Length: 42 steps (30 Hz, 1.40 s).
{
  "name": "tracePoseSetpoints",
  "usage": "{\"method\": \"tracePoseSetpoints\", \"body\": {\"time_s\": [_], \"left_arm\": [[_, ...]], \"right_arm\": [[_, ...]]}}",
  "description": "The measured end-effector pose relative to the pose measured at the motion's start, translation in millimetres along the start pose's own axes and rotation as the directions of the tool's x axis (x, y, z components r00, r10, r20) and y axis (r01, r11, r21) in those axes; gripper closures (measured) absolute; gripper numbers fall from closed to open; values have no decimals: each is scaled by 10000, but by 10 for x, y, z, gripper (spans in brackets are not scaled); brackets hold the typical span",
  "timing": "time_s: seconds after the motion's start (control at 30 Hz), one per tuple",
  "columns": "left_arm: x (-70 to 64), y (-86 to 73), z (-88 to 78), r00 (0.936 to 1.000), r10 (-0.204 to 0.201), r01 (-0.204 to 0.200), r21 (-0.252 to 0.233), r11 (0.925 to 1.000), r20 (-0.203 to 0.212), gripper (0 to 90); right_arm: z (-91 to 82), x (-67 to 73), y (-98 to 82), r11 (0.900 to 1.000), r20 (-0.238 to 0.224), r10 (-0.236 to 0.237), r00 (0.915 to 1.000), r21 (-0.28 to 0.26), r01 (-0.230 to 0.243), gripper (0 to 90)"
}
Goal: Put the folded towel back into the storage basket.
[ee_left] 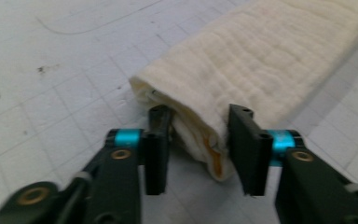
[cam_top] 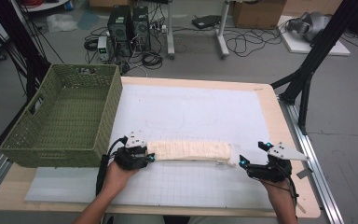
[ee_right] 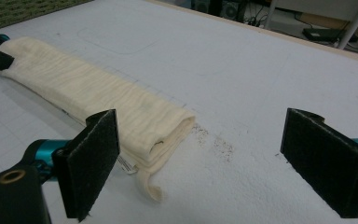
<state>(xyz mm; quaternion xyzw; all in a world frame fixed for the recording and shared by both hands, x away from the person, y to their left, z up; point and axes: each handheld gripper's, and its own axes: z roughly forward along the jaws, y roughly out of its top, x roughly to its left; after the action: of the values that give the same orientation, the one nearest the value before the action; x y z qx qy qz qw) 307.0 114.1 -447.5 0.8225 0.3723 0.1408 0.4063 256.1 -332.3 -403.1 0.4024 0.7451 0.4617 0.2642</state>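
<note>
Towel (cam_top: 189,150) lies lengthwise left to right; left tool (cam_top: 148,156) pinches its end, right tool (cam_top: 243,162) gapes empty.

Each tool, left tool (cam_top: 150,156) and right tool (cam_top: 242,162), is black with turquoise collars, brass screws, flat black pads and a trailing black cable.

No text, label, brand name, number or sign could be read in any of the views; the small tag (ee_right: 128,164) at the near end of the folded cream cloth (ee_right: 93,95) was too small and blurred to make out, and the white mat (cam_top: 205,116) on the bench carried only a faint printed grid and outline with no legible figures
</note>
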Motion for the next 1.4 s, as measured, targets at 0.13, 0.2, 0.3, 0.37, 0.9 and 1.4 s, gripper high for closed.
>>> {"method": "tracePoseSetpoints", "body": {"time_s": [0.13,0.2,0.3,0.37,0.9,1.4], "left_arm": [[-6,-2,1,9998,4,-4,-16,10000,175,760],[5,-4,2,9996,-124,125,-58,9999,251,775],[11,-8,0,9990,-323,328,-160,9993,294,783],[27,-8,-9,9986,-392,399,-192,9990,347,786],[102,-25,-48,9952,-861,889,-630,9940,468,787],[106,-44,-53,9959,-793,818,-619,9947,424,787]], "right_arm": [[29,5,2,10000,-90,26,10000,93,-26,110],[56,12,3,9999,-142,54,9999,159,-52,110],[112,37,-5,9985,-301,20,9995,540,-3,110],[152,57,-18,9970,-407,-34,9992,766,65,109],[561,171,-78,9903,-650,567,9963,1305,-478,195],[764,214,-155,9705,-747,508,9959,2391,-316,530]]}}
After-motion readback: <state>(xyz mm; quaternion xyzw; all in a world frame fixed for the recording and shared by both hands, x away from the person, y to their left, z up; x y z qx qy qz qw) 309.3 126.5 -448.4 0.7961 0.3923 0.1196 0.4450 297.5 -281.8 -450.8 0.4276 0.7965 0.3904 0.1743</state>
